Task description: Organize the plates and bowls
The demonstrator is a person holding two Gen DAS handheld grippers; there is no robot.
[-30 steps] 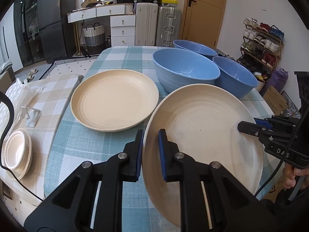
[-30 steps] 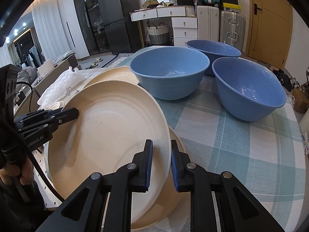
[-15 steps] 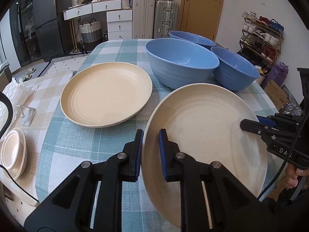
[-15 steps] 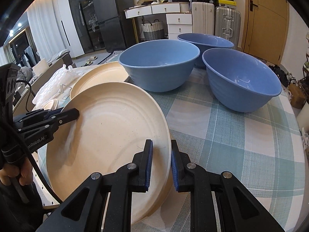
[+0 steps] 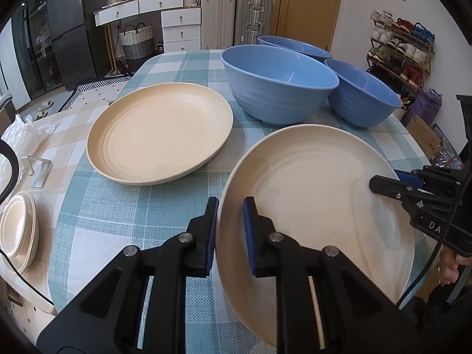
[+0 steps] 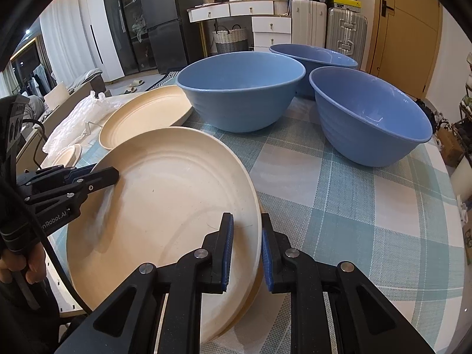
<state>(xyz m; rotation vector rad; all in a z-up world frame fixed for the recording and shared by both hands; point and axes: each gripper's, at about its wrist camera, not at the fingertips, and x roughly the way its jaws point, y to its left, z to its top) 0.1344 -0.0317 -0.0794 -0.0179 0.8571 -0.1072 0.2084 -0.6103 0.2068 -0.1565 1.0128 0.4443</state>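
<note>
You hold one cream plate [image 5: 318, 206] between both grippers: the left gripper [image 5: 230, 233] pinches its near-left rim, the right gripper [image 6: 247, 250] pinches the opposite rim, each pair of jaws pressed onto the edge with the rim between the blue pads. Gripping at two opposite edges keeps a wide, shallow plate level and stops it swinging, which one grip at the rim would likely not manage. The plate hangs tilted just over the near edge of the desk [image 5: 118, 221], and in the right view a second cream rim shows right under it, though you cannot tell whether the two touch. A second plate [image 5: 159, 132] lies flat further left, a likely base for a stack. Three blue bowls [image 5: 280, 82] stand close together at the back, two of them seemingly touching, so nesting them looks like a later job. The desk wears a teal and white checked cloth. To the left a lower beige-checked surface carries small cream dishes [image 5: 17, 233]. Behind are white drawers, suitcases, a dark fridge, a wooden door and a shoe rack.
</note>
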